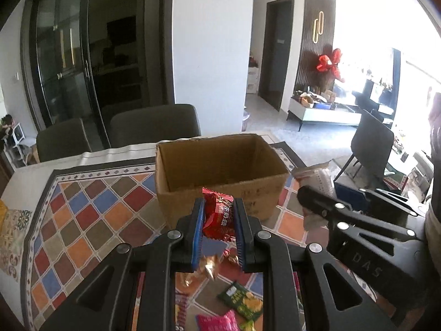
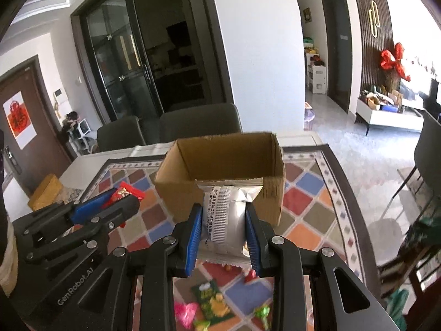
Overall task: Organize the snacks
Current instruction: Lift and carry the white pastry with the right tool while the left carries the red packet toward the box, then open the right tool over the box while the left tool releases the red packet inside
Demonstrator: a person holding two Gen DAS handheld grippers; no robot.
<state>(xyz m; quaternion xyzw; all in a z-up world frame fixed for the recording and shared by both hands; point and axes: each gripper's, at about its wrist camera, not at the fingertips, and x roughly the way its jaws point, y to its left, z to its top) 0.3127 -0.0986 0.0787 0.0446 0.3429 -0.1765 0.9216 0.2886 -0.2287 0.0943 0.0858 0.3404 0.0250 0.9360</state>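
My left gripper (image 1: 219, 209) is shut on a red snack packet (image 1: 219, 218), held above the table just short of the open cardboard box (image 1: 220, 162). In the right wrist view my right gripper (image 2: 223, 220) is shut on a silver snack packet (image 2: 227, 215), in front of the same cardboard box (image 2: 226, 157), whose inside looks bare. The left gripper (image 2: 121, 198) with its red packet (image 2: 124, 191) shows at the left there. The right gripper's black body (image 1: 358, 220) appears at the right of the left wrist view. Loose snacks lie on the patterned cloth below: a green packet (image 1: 241, 299), a pink packet (image 1: 215, 322), gold candies (image 1: 208, 266).
The table carries a colourful diamond-patterned cloth (image 1: 91, 207). Two dark chairs (image 1: 154, 124) stand behind the box, another chair (image 1: 372, 140) at the right. A small brown box (image 2: 45, 190) sits at the table's left. More loose snacks (image 2: 212, 300) lie below the right gripper.
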